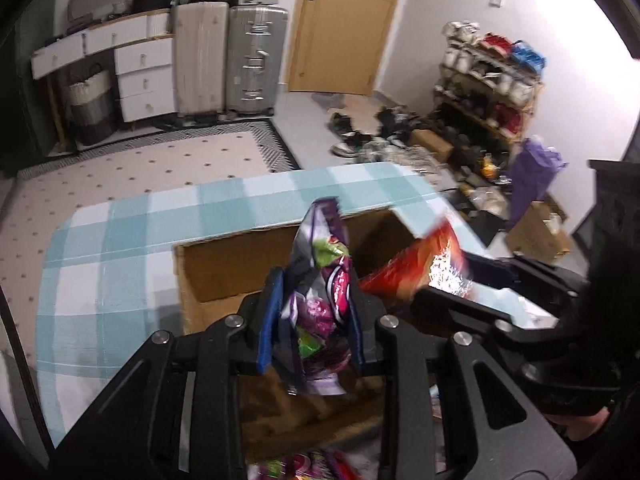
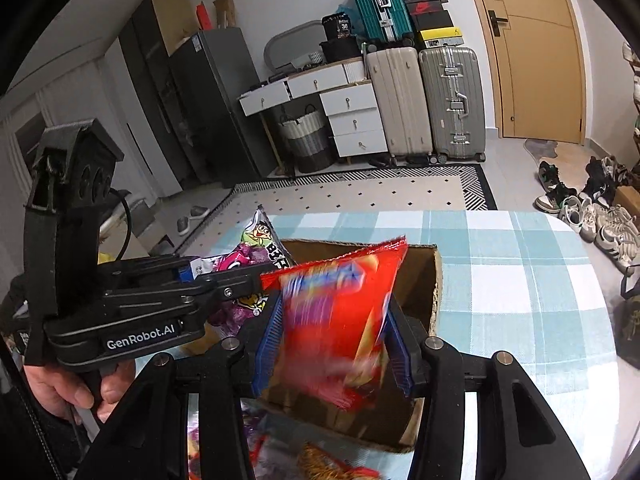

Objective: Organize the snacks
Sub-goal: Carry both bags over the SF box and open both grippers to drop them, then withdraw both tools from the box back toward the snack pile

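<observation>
My left gripper (image 1: pixel 316 312) is shut on a purple snack bag (image 1: pixel 322 304) and holds it upright above an open cardboard box (image 1: pixel 208 276). My right gripper (image 2: pixel 332 344) is shut on a red snack bag (image 2: pixel 340 312), held over the same box (image 2: pixel 434 280). The red bag also shows in the left wrist view (image 1: pixel 424 264), to the right of the purple one. The purple bag shows in the right wrist view (image 2: pixel 256 248), held by the left gripper at the left. More snack bags (image 2: pixel 320 460) lie on the table in front of the box.
The box stands on a table with a blue-and-white checked cloth (image 1: pixel 120 248). Behind it are a dotted rug (image 1: pixel 160 164), suitcases (image 1: pixel 256 60), white drawers (image 1: pixel 144 80), a door (image 1: pixel 344 24) and a shoe rack with scattered shoes (image 1: pixel 484 92).
</observation>
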The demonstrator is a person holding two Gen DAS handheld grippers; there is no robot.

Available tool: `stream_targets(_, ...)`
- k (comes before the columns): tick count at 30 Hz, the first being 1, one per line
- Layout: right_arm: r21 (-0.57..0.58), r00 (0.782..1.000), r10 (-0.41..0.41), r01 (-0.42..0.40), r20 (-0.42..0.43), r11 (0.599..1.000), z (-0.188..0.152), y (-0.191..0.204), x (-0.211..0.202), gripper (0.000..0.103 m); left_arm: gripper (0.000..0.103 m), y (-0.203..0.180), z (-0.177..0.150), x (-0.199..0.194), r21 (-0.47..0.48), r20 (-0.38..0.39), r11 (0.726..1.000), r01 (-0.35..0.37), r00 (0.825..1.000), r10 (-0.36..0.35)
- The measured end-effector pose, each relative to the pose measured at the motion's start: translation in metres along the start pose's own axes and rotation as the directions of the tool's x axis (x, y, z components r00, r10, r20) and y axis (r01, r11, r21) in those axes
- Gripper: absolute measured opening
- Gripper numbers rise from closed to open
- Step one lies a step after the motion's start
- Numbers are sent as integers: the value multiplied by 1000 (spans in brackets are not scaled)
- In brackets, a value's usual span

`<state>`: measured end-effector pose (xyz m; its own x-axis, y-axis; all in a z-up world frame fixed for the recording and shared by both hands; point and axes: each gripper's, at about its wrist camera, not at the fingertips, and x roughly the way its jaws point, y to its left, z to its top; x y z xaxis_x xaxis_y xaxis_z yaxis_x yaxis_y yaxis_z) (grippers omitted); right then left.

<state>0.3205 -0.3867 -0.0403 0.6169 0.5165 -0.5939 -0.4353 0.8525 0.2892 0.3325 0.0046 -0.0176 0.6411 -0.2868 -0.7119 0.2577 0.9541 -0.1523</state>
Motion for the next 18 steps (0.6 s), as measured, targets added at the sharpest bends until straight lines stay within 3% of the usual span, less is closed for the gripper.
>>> stream_targets(2,10,1000,-15,15,9,1000,-2,-6,4,71,50,5,0,6,0,7,999,-34,999,34)
stream_targets(3,15,999,-30,29,24,999,-3,-9,4,73,77,8,0,8,-6,9,998,-61,998,61)
stream_targets(4,19,999,-33,33,32,999,-3,-11,3,74,88,12,-1,9,-20,14,997,-69,997,70)
stream_targets(11,26,998,-28,26,57,999,-7,-17,-15,74,88,20,-3,-3,-55,46,995,-79,996,82)
stream_targets(18,12,995,-33,32,94,999,-9,-8,-45,77,88,11,-19,-41,-51,64,994,-98,993,101)
